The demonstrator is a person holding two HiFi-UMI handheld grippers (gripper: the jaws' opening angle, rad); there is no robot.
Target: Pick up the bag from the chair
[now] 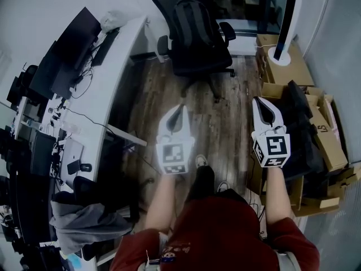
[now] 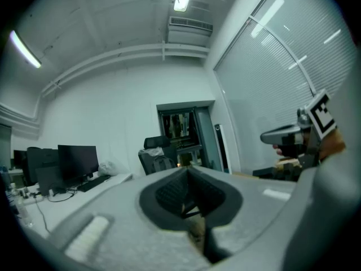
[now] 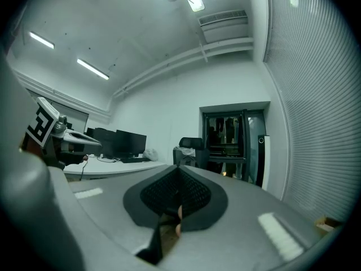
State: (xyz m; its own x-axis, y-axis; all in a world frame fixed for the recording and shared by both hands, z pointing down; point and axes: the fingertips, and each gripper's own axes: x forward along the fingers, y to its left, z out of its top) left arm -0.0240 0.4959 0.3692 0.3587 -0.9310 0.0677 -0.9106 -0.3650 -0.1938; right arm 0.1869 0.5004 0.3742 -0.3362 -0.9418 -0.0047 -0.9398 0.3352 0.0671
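Note:
A dark backpack (image 1: 192, 22) leans upright on the seat of a black office chair (image 1: 200, 55) at the far end of the wood floor. My left gripper (image 1: 180, 108) and right gripper (image 1: 261, 102) are held side by side well short of the chair, both pointing toward it. Each has its jaws shut with nothing between them. In the left gripper view the jaws (image 2: 189, 169) meet in front of the distant chair (image 2: 156, 151), and the right gripper (image 2: 293, 134) shows at the right. In the right gripper view the chair (image 3: 190, 147) stands just beyond the shut jaws (image 3: 177, 169).
A curved white desk (image 1: 121, 61) with monitors and cables runs along the left. Cardboard boxes (image 1: 321, 134) and dark items pile up on the right, with a white tower fan (image 1: 287, 21) behind them. A grey jacket (image 1: 84, 224) hangs over a chair at lower left.

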